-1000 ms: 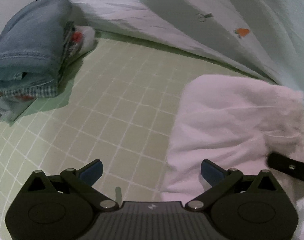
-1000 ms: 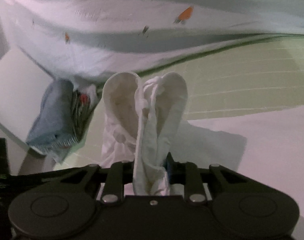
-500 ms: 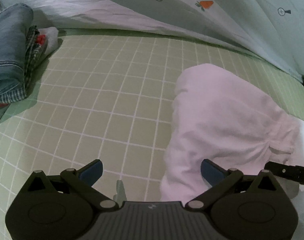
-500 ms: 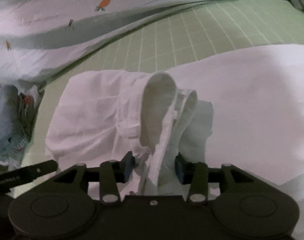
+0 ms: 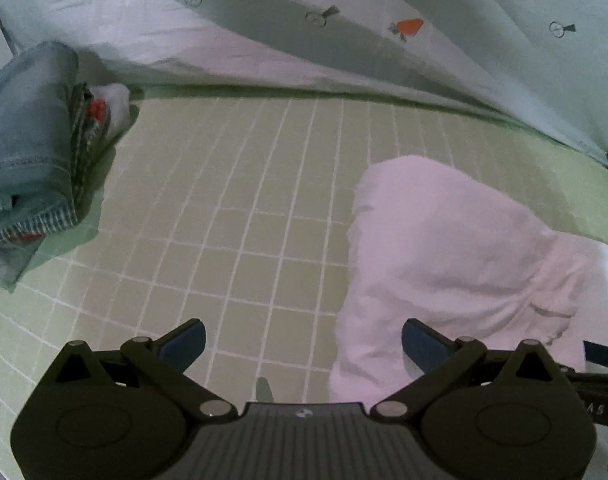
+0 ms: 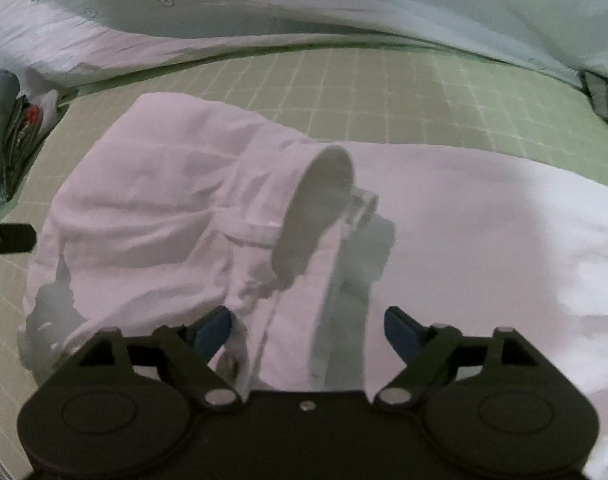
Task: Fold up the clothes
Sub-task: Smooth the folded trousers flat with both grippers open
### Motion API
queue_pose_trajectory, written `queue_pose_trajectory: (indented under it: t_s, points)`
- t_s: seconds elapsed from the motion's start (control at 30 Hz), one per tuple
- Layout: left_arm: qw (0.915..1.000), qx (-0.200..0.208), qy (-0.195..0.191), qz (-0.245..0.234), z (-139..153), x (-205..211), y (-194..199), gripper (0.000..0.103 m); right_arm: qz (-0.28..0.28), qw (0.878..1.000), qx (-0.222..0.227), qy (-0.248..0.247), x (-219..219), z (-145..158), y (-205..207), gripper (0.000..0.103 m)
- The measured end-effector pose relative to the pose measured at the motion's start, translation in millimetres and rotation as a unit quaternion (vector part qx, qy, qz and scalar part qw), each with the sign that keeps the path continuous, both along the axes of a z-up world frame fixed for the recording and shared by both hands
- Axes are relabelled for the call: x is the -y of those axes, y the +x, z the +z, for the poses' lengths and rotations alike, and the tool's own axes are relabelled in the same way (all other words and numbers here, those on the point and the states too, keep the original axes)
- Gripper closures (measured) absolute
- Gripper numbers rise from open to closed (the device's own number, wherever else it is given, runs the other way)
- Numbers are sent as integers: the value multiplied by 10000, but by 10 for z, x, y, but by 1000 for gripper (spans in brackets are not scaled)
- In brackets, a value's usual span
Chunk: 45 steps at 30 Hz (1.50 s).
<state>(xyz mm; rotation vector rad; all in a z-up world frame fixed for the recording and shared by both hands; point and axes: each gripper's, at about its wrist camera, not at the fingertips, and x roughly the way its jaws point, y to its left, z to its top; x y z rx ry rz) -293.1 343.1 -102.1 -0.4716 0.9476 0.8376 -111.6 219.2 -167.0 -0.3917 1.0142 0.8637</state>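
- Garment position first: I see the white shirt (image 6: 152, 216) lying on the green gridded bed sheet (image 5: 244, 208), partly doubled over, with a collar or cuff (image 6: 315, 200) standing up as an open loop straight ahead of my right hand-held gripper (image 6: 307, 328).
- Cloth runs from that loop back between the right fingers, so the shirt's near edge lies directly under and in front of the right side; its bulk spreads away left and right across the sheet.
- My right hand-held gripper is spread wide; fabric lies in the gap, but neither blue pad (image 6: 214, 330) visibly presses on it, so I read it as released.
- My left hand-held gripper (image 5: 304, 344) is also spread wide and grasps nothing; the folded bulk sits ahead and to its right, its left pad over bare sheet.
- I judge the right side nearer the raised loop, the left nearer the rounded folded edge.
- A folded stack topped by jeans (image 5: 28, 128) lies far left, well apart, by the carrot-print duvet (image 5: 343, 40).
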Motion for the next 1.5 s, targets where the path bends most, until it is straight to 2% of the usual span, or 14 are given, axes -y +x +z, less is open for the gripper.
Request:
queue_pose_trajectory:
  t_s: [0.07,0.2,0.3,0.5,0.73,1.1,1.37,1.5]
  points:
    - [10000,-6,63,-38,53,59,27,0,-88,9999,83,11,68,46,25,15]
    - [9997,-48,177,-177,147,223,124,0,-290,9992,-33,267,312,119,113,8]
    - [9992,-60,240,-308,218,395,218,0,-420,9980,-49,463,504,167,134,7]
    - [9974,-96,389,-605,347,782,444,0,-849,9952,91,485,992,181,327,7]
    - [9944,-194,522,-897,412,1284,764,0,-1552,9869,265,359,1793,109,687,5]
    - [9913,-259,633,-1128,553,2104,1383,0,-2230,9738,450,43,2963,-98,1277,4]
    - [9901,-289,564,-1250,513,2579,1825,0,-2401,9676,756,-198,3501,-233,1671,3]
    - [9894,-349,516,-1308,469,2746,2026,0,-2533,9644,736,-161,3638,-297,1886,1]
